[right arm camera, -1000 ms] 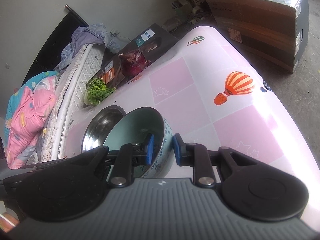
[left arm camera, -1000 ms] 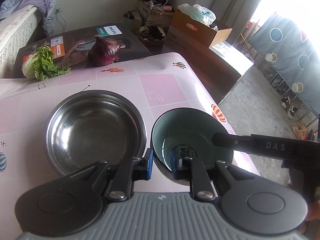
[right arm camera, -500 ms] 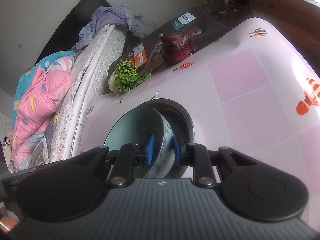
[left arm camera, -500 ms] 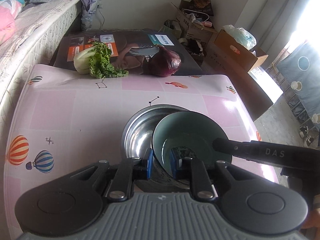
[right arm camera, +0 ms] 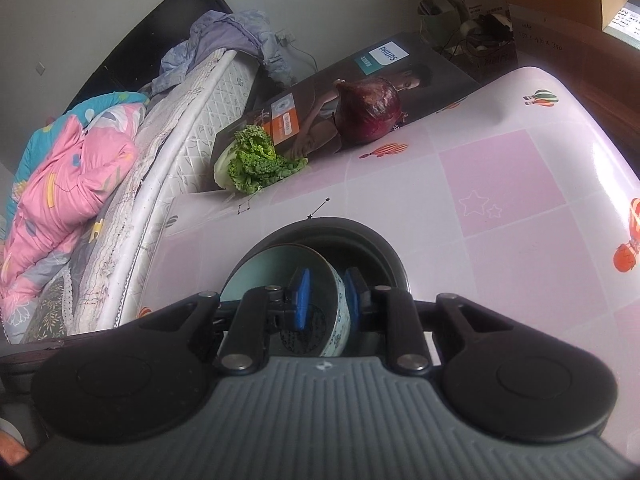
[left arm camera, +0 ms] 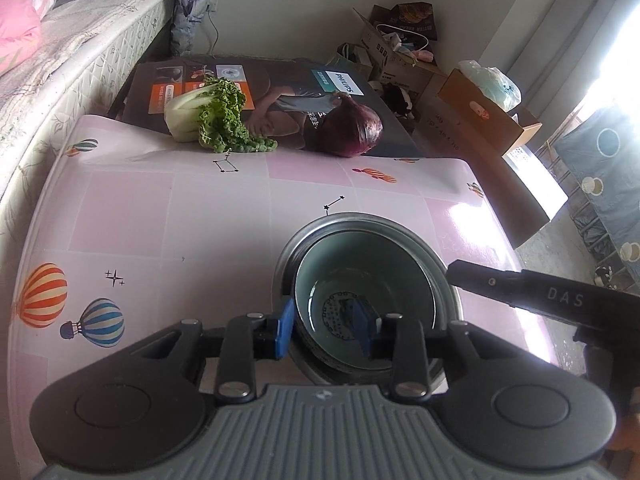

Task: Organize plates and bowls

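Over the preceding second the ceramic bowl point(left arm camera: 364, 280) was carried across from beside the steel bowl point(left arm camera: 440, 256) and nested inside it, so the stacking step was judged complete. The left gripper point(left arm camera: 326, 330) was opening; its pads stood clear on either side of the near rim. The right gripper point(right arm camera: 326, 294) remained clenched on the opposite rim. Both bowls sat on the table point(left arm camera: 160, 220), near its right edge.

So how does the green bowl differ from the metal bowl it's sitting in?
The green bowl is the smaller one and nests inside the wider metal bowl. The green bowl looks glazed with a dark printed mark on its floor; the metal bowl is plain and shiny. Both are round and sit mouth up.
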